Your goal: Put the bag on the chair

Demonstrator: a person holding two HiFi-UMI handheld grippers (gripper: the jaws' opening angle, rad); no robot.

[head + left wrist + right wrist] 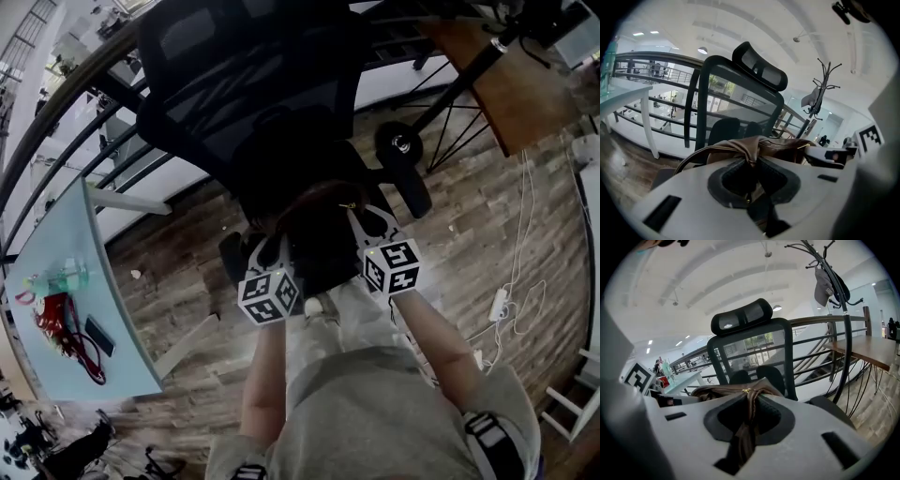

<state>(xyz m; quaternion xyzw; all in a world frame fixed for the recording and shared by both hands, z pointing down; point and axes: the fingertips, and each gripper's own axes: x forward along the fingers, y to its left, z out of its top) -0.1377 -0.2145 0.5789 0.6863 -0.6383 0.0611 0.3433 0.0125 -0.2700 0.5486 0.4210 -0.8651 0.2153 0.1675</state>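
Brown bag (317, 230) (761, 146) (723, 392) hangs closest to us, stretched between our two tools just beyond our knees. Our left gripper (265, 246) (752, 180) is clenched on one bunched end of the bag. Its own view shows the leather pinched between the dark pads, with a strap looping off to the left. Our right gripper (371, 221) (747, 420) is clamped on the other end, and a fold of brown material with a small gold fitting is squeezed in its jaws. Both jaws stand nearly together on thin leather.

From the head view the bag lies over the front edge of the seat of the black mesh chair (253, 103) (740, 103) (754, 341). We cannot tell whether it rests on the seat or hangs just above it. The chair faces us, its headrest at the top.

To our left stands a pale blue table (127, 361). A bottle (67, 277) stands toward its far end, with red straps (58, 319) and a dark phone (98, 336) nearer to us. The phone lies close to the edge facing the chair. On the plank floor (187, 253) to our right lies a white power strip (499, 305) with its cable. Farther off are a wooden desk (525, 94) (865, 350), a black railing (56, 112) (656, 61) (820, 319) and a coat stand (820, 91) (832, 275).
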